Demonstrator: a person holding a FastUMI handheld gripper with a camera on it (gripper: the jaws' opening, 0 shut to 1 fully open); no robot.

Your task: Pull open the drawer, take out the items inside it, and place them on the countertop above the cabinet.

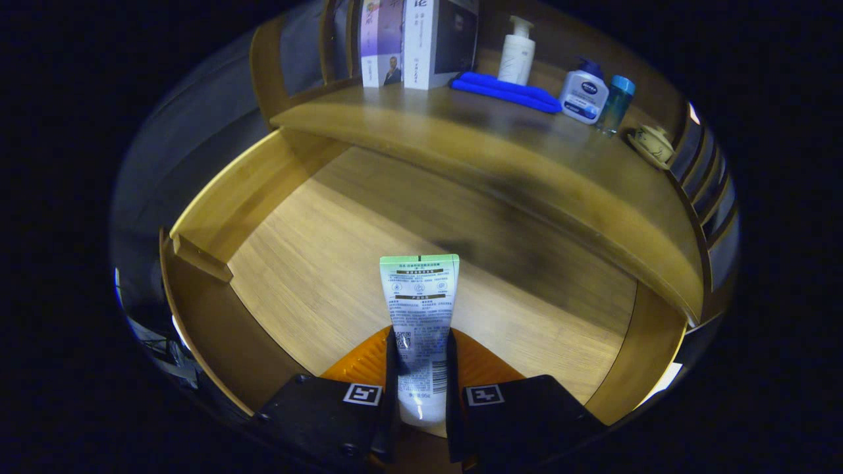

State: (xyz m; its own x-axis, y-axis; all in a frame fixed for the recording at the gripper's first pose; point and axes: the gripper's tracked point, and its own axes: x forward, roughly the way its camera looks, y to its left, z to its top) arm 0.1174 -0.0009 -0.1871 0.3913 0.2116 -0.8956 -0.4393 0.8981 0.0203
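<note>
The open drawer (316, 263) lay widest, its pale wood floor bare around the fingers and its side wall running off toward ten o'clock. Above it, from eleven round to three o'clock, stretched the countertop (500, 164), dark-grained and glossy. At its back, near twelve o'clock, two boxes (421, 39) stood upright side by side; their printing was too small to make out. Just beside them at one o'clock lay a folded blue cloth (507, 91), with a white pump bottle (517, 52) standing behind it. Further toward two o'clock stood a squat white bottle (583, 93) bearing a dark blue round logo, touching or nearly touching a slim teal bottle (618, 102). A small lidded ceramic cup (652, 145) sat beyond them near the countertop's end. The gripper (421, 375) had its fingers closed narrowly against both sides of a white tube (420, 309), which pointed ahead toward twelve o'clock over the drawer floor, its green crimped end foremost. The tube's back carried dense fine print and a barcode, none of it legible.
</note>
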